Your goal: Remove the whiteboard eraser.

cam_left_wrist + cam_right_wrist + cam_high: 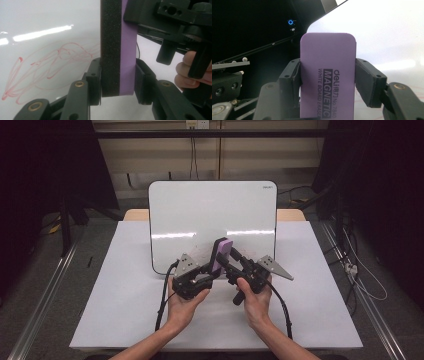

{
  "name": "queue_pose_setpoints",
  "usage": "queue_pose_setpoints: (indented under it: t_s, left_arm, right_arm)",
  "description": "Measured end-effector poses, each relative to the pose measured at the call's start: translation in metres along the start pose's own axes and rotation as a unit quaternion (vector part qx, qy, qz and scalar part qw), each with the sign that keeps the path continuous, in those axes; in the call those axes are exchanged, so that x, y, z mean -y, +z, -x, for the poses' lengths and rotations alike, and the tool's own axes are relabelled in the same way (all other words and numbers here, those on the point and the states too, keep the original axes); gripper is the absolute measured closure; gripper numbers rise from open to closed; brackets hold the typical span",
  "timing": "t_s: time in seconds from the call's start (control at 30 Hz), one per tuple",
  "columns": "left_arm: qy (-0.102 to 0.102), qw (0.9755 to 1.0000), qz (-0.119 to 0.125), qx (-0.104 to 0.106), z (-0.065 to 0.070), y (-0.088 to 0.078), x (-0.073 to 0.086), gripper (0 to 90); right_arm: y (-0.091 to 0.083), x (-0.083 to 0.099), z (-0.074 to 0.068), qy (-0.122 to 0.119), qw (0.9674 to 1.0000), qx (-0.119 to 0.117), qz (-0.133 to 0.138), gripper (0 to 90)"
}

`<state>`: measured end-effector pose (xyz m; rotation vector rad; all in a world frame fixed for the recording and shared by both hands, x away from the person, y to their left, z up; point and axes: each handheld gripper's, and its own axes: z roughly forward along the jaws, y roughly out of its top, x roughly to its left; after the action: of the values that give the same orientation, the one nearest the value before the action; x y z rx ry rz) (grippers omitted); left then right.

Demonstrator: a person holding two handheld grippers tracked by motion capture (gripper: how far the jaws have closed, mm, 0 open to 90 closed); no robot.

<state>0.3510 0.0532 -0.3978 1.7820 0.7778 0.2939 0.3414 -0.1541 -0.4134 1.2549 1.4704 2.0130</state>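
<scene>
High view: eraser (220, 252) held upright between both grippers, over the whiteboard's (212, 220) near edge, probably mid-handover.
Left gripper view: left gripper (118, 81) clamps foam and purple faces; red scribble (50, 67) awaits wiping.
Right gripper view: right gripper (327, 80) clamped on eraser's side edges.

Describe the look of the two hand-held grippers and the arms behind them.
Both are black, with angular linked jaws on brass-coloured pivot pins and flat black pads. The left hand-held gripper and the right hand-held gripper each carry a grey three-cornered plate on top, dotted with small holes, and trail a black cable toward the table's near edge. The forearms are bare: no sleeves or gloves in view.
</scene>
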Motion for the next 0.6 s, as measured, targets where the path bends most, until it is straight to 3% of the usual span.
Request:
queue_pose_setpoints:
  t_s: [0.07, 0.1, 0.2, 0.27, 0.43, 0.6]
  left_arm:
    - [-0.003, 1.0, -0.004, 0.004, 0.0, 0.001, 0.001, 59.2]
    - [0.0, 1.0, -0.006, 0.001, 0.0, 0.001, 0.002, 50.0]
    - [-0.002, 1.0, -0.007, -0.001, -0.001, 0.001, 0.001, 46.8]
    - [0.001, 0.9999, -0.01, -0.009, -0.002, 0.002, 0.002, 32.3]
    - [0.006, 0.9995, -0.03, -0.007, -0.005, 0.002, 0.004, 19.8]
    - [0.019, 0.9989, -0.033, -0.027, -0.012, -0.008, 0.002, 11.6]
  right_arm:
    - [-0.001, -0.001, 0.0, -0.012, 0.9999, 0.001, 0.001, 41.2]
    - [-0.002, -0.002, 0.001, -0.011, 0.9999, 0.003, 0.003, 41.2]
    - [-0.003, -0.005, 0.003, -0.016, 0.9998, 0.007, 0.004, 41.2]
    - [-0.006, -0.008, 0.006, -0.028, 0.9995, 0.018, 0.001, 41.2]
    - [-0.01, -0.013, 0.012, -0.04, 0.9988, 0.027, -0.002, 41.3]
    - [-0.013, -0.017, 0.016, -0.054, 0.9978, 0.038, -0.008, 41.3]
